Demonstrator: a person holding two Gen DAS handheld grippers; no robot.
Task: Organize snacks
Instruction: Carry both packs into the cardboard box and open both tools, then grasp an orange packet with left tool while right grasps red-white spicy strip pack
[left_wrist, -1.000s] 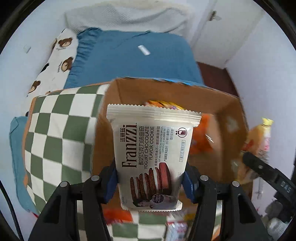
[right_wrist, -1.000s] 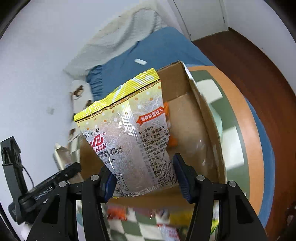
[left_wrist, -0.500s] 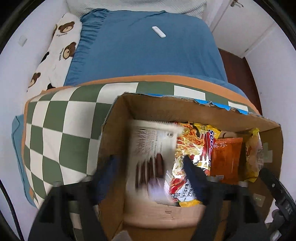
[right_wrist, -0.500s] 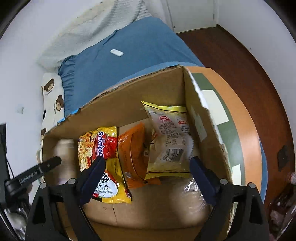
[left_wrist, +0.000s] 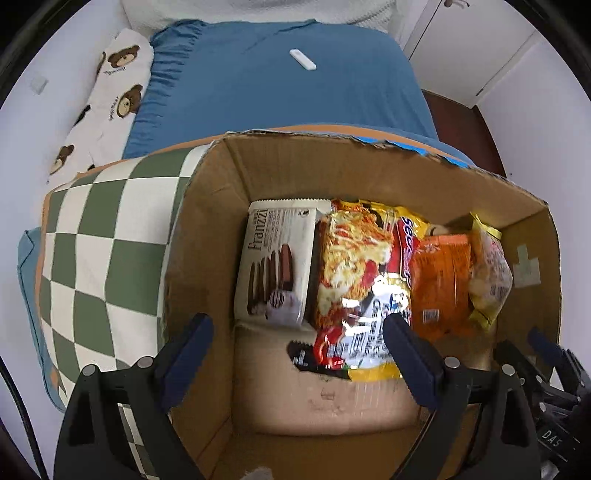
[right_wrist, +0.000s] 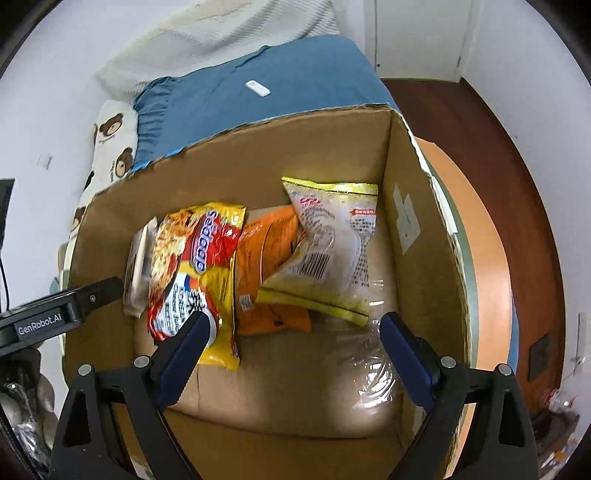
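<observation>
Inside the cardboard box (left_wrist: 369, 170), four packets lie side by side on its floor: the white Franzzi cookie pack (left_wrist: 275, 262) nearest the left wall, then the red-and-yellow Sedaap noodle packet (right_wrist: 195, 269), an orange packet (right_wrist: 269, 269), and a yellow-edged bag (right_wrist: 332, 243) with a barcode toward the right wall. The left gripper (left_wrist: 295, 354) and the right gripper (right_wrist: 291, 350) both hang spread wide and empty above the box. "GenRobot.AI" reads on the left gripper's side in the right wrist view.
</observation>
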